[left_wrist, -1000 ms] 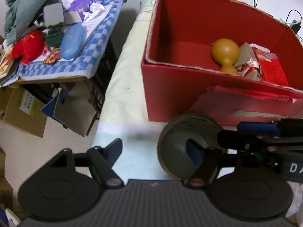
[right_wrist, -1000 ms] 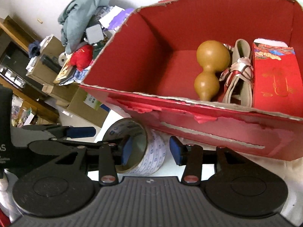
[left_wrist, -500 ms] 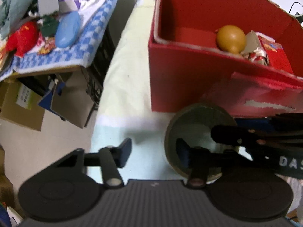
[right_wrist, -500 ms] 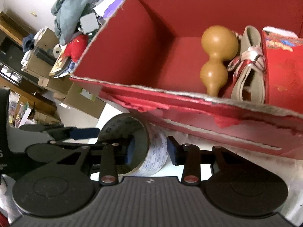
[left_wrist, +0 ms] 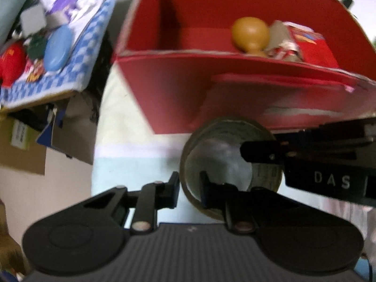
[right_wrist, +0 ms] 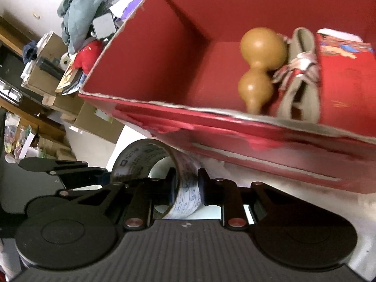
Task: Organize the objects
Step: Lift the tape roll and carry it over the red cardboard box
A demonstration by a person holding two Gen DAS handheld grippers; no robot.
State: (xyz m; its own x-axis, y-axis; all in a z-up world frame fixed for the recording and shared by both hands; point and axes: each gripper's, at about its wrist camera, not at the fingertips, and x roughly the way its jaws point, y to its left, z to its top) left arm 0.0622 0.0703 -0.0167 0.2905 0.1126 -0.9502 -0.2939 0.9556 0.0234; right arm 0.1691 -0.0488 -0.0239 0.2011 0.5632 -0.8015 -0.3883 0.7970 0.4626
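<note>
Torn-edged red cardboard box (right_wrist: pixel 164 65) on a pale cloth surface (left_wrist: pixel 122 127), holding a smooth tan double-bulbed gourd (right_wrist: pixel 260 63), a flat beige item tied with red-and-white ribbon (right_wrist: pixel 303 70) and a glossy red printed packet (right_wrist: pixel 345 80). Just in front of its ragged front wall, standing on edge: a roll of printed packing tape (right_wrist: pixel 188 192) with a brown card core. To the side, a cluttered stand draped in blue-checked cloth (left_wrist: pixel 77 54), with an oval blue case (left_wrist: pixel 57 49) and a red plush toy (left_wrist: pixel 11 63) on top; left-wrist view smeared with blur.

Against a second earlier: both sets of jaws, then spread wide on either side of the roll's wall, now closed in on it, and the box nearer and larger in both views.

Left gripper (left_wrist: pixel 189 189) pinching the roll's near wall, one black finger outside and one inside the core. Right gripper (right_wrist: pixel 186 189) likewise clamped across the printed band on the opposite side, pads pressed against the tape, its black frame crossing the left-wrist view at right
</note>
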